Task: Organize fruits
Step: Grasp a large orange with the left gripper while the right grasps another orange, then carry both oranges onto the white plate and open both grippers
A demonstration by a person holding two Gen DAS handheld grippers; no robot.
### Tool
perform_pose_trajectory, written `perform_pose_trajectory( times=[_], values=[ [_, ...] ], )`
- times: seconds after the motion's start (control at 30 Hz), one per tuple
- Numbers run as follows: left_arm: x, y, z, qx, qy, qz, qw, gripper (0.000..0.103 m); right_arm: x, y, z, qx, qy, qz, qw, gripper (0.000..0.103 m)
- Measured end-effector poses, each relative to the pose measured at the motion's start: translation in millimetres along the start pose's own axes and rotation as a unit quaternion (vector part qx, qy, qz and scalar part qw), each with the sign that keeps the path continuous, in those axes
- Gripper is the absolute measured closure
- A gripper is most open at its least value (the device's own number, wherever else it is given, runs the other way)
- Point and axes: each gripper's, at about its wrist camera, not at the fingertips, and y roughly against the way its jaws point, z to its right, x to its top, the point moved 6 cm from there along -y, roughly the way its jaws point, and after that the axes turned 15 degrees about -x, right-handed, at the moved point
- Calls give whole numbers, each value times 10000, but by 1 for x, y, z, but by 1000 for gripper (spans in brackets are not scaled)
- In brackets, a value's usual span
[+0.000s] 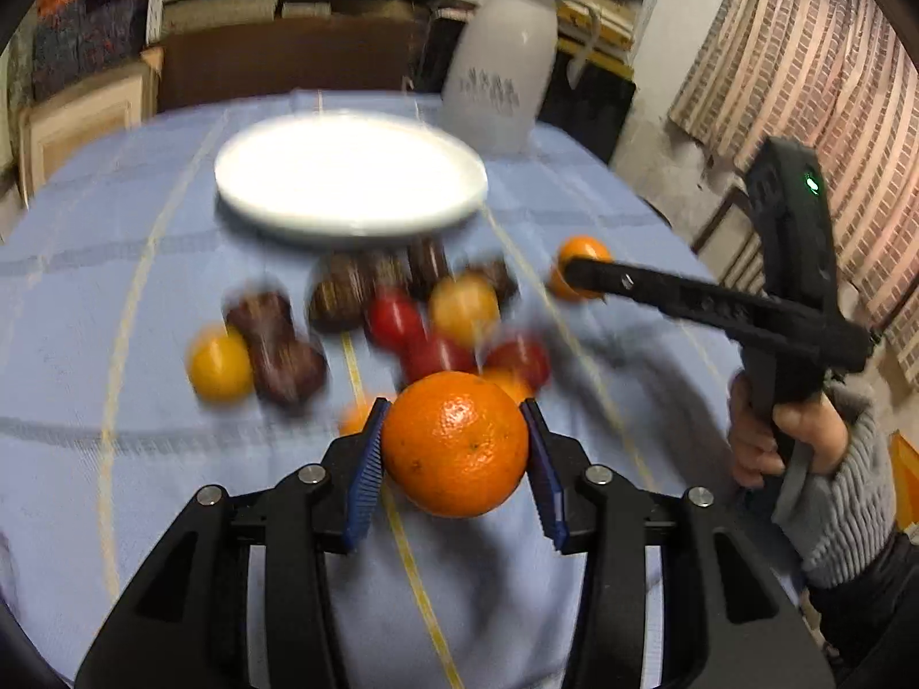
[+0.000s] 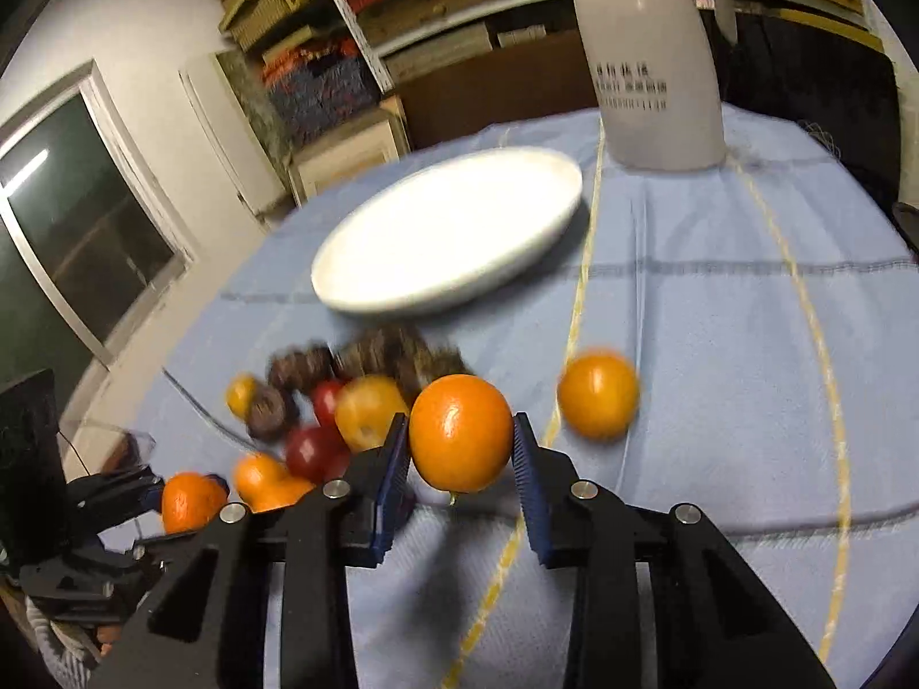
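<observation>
My left gripper (image 1: 454, 403) is shut on a large orange (image 1: 455, 448), its blue pads pressing both sides, lifted off the blue tablecloth (image 1: 115, 264). My right gripper (image 2: 460, 419) is shut on a smaller orange (image 2: 460, 436), also off the cloth. Behind both lies a blurred pile of fruit (image 1: 402, 321): red, yellow and dark brown pieces. An empty white plate (image 1: 350, 212) sits beyond the pile. One loose orange (image 2: 597, 393) rests on the cloth right of the right gripper. In the left wrist view the right gripper (image 1: 577, 275) shows at the right with an orange at its tip.
A tall white jug (image 2: 655, 57) stands behind the plate at the table's far edge. Shelves with boxes (image 2: 402, 0) fill the back wall. A hand in a grey sleeve (image 1: 827, 471) holds the right gripper's handle. The left gripper (image 2: 172, 494) appears low at the left.
</observation>
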Motion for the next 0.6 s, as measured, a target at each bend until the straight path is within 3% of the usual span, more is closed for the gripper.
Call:
perform_pose_trajectory(
  times=[0.23, 0.4, 0.53, 0.6],
  values=[
    [95, -38, -46, 436, 287, 231, 9984, 59, 62, -39, -23, 57, -146, 20, 9999, 67],
    [119, -77, -87, 740, 561, 37, 9957, 59, 78, -90, -32, -171, -51, -114, 9998, 67],
    [123, -90, -100, 638, 664, -52, 9957, 58, 80, -103, -37, -231, 102, -143, 9996, 66],
    [120, -92, -103, 661, 644, -97, 9957, 51, 79, -105, -37, -247, 110, -141, 9995, 64]
  ],
)
